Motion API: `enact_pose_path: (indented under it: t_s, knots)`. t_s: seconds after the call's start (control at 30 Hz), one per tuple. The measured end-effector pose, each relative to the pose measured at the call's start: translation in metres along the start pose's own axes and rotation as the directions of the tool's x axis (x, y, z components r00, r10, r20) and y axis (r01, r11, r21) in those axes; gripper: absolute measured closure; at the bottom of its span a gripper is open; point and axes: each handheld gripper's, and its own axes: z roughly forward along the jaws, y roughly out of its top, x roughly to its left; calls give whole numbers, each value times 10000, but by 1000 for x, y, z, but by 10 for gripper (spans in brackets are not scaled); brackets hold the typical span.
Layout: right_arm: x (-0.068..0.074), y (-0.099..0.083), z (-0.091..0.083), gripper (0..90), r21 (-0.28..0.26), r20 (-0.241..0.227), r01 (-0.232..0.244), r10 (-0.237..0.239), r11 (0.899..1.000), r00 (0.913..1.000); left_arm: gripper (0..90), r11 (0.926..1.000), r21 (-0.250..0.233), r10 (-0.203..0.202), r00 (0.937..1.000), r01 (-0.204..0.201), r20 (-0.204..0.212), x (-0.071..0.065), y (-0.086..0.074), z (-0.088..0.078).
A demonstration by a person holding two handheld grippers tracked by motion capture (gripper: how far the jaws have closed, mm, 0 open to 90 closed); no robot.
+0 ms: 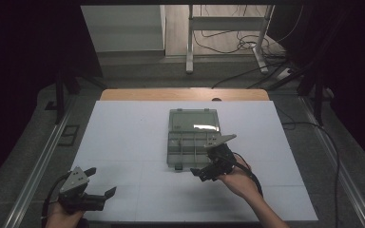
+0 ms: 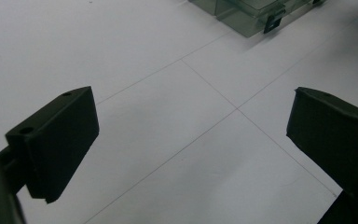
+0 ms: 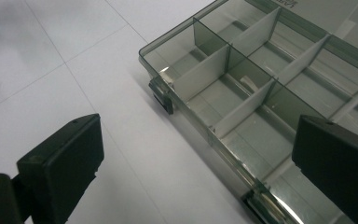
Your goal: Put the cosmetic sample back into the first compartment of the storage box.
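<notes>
A clear grey compartment box (image 1: 192, 137) lies open near the middle of the worktop (image 1: 123, 142), a little toward its far edge. Its lid (image 1: 193, 120) is folded back flat on the far side, and the tray part faces the near edge. The right gripper view shows the tray (image 3: 242, 93) split by pale dividers (image 3: 200, 74) into several cells, and every cell that can be seen is bare. Two dark latches sit on the tray's front wall, one (image 3: 162, 95) near its corner and another (image 3: 261, 205) further along.

The right tool (image 1: 208, 170) is at the near edge of the box, at its right-hand part. Its jaws are wide apart with nothing gripped. One jaw is over the white worktop just beside the front wall and the other is over the tray's cells. Whether it touches the box cannot be told.

The left tool (image 1: 100, 183) is close to the worktop's near left corner, well apart from the box. Its jaws are also spread wide, with bare worktop (image 2: 182, 130) between them and a corner of the box (image 2: 256, 14) in sight beyond.
</notes>
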Motion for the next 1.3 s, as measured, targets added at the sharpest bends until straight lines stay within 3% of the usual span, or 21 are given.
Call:
enact_pose_path:
  t_s: [0.67,1.3]
  knots:
    - [-6,-34,-34,23,-235,574,-309,322,9992,9978,26,10000,18,-21,10000,21,-25,0,0,0]
    - [-3,-69,-67,16,-586,1479,-587,669,9966,9867,26,10000,-16,-73,9999,72,-71,0,0,-1]
